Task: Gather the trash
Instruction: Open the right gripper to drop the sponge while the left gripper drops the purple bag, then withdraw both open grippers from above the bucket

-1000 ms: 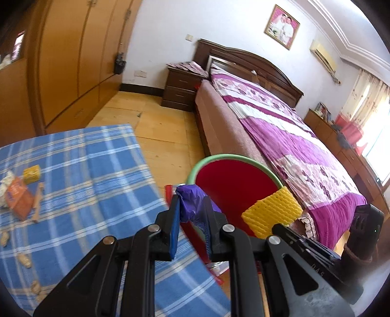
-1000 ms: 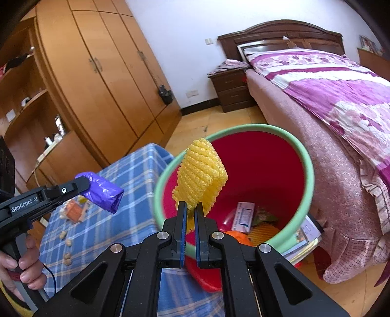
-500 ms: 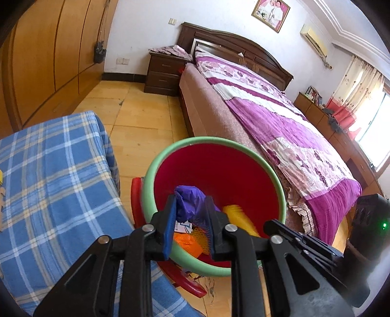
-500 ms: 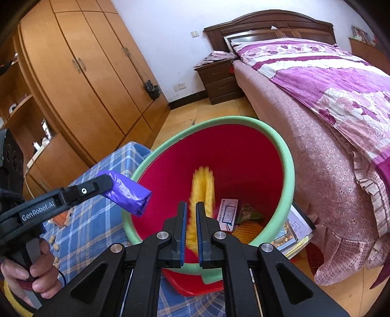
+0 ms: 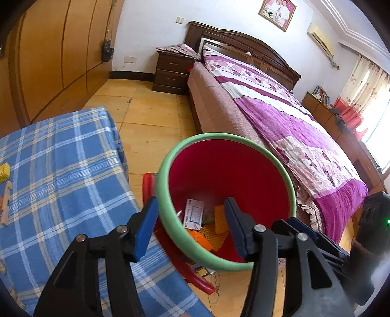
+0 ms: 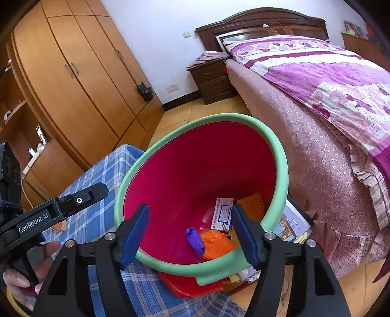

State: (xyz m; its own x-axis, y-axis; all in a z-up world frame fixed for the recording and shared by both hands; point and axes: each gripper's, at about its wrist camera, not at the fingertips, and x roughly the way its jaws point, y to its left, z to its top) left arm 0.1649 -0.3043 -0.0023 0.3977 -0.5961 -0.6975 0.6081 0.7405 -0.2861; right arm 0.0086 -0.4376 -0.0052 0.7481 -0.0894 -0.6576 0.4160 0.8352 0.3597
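Right wrist: both claws, right claw [image 6: 190, 234] and left claw [image 5: 190, 226], just sprang open over the bin [image 6: 280, 156], nothing between them; purple wrapper [image 6: 195, 241] lies inside — drop done.

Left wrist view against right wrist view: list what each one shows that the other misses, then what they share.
Only the left wrist view shows the framed picture on the wall, the air conditioner, the curtained window and a small yellow box on the cloth.

Only the right wrist view shows the purple wrapper lying in the bin, the wardrobe handles and the person's hand holding the left gripper.

Both show the red bin with its green rim, the white card inside, the bed, the nightstand and the blue checked cloth.
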